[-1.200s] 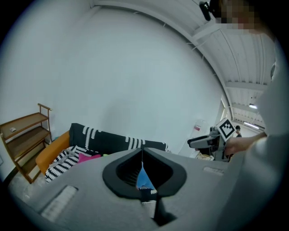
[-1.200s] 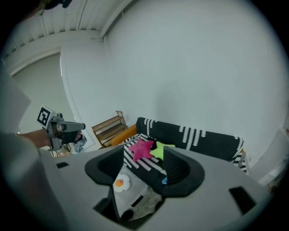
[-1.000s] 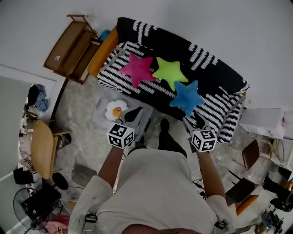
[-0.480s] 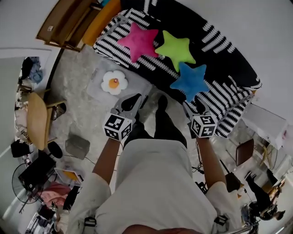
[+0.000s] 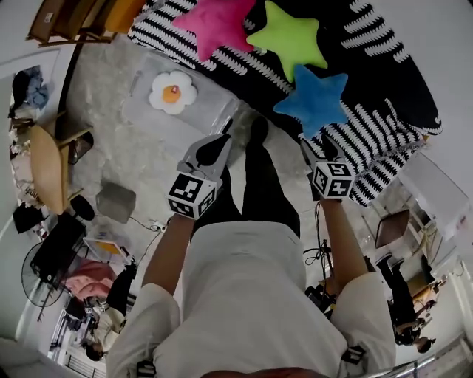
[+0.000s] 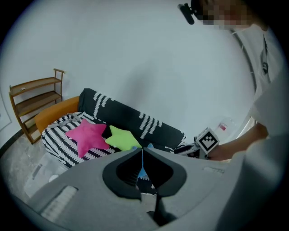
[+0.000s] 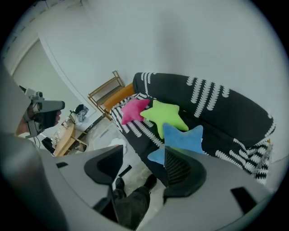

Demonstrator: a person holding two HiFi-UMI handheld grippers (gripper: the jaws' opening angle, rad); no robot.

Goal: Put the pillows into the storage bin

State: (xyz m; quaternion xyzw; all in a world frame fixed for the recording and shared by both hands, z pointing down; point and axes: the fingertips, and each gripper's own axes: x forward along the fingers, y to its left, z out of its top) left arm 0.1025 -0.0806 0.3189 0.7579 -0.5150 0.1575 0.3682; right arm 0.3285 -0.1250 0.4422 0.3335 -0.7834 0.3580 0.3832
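Task state: early, by my reading. Three star pillows lie on the sofa [image 5: 384, 140], none of them held.
Pink pillow [image 5: 222, 18]: on the striped seat, far left of the three.
Green pillow [image 5: 292, 33]: just beside the pink one, its points touching it.
Blue pillow [image 5: 314, 96]: at the seat's front edge, nearest the person.
Storage bin [image 5: 140, 111]: clear-walled, on the floor in front of the sofa, left of the person's feet.
Flower pillow [image 5: 171, 91]: white with an orange centre; appears to lie inside the bin already.
Left to do: all three stars to be lifted and carried to the bin.
Left gripper [image 6: 142, 151]: jaws brought together, tips meeting, nothing between them. It hangs above the floor near the bin.
Right gripper [image 7: 143, 155]: jaws well apart and empty, aimed toward the blue pillow but not touching it.
Surroundings: wooden shelf rack [image 5: 59, 18] by the sofa's end, wooden chair [image 5: 44, 166], grey box [image 5: 116, 201] on the floor, clutter along the edges.
Obstacles: none between the right gripper and the blue pillow. The person's own leg and shoe [image 5: 259, 129] stand between sofa and bin, so the carry likely swings across them.
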